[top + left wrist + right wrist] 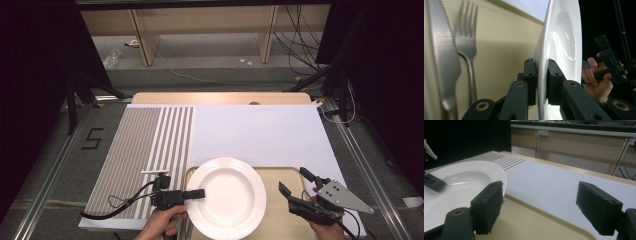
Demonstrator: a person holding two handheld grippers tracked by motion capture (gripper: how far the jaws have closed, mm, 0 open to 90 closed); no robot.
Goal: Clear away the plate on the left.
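Note:
My left gripper (200, 193) is shut on the left rim of a white deep plate (227, 197). In the left gripper view the two pads (555, 82) clamp the rim of the plate (564, 42), which is held over a beige tray (504, 50). A knife (441, 57) and a fork (466, 37) lie side by side on that tray, beneath the plate. My right gripper (293, 179) hovers open above the right part of the tray (280, 210), with nothing between its jaws. In the right gripper view the right gripper (541, 207) has the plate (461, 182) to its left.
A white mat (260, 130) covers the table behind the tray. A grey and white striped mat (140, 150) lies to the left. The table's wooden far edge (220, 97) borders a floor with cables and shelf legs.

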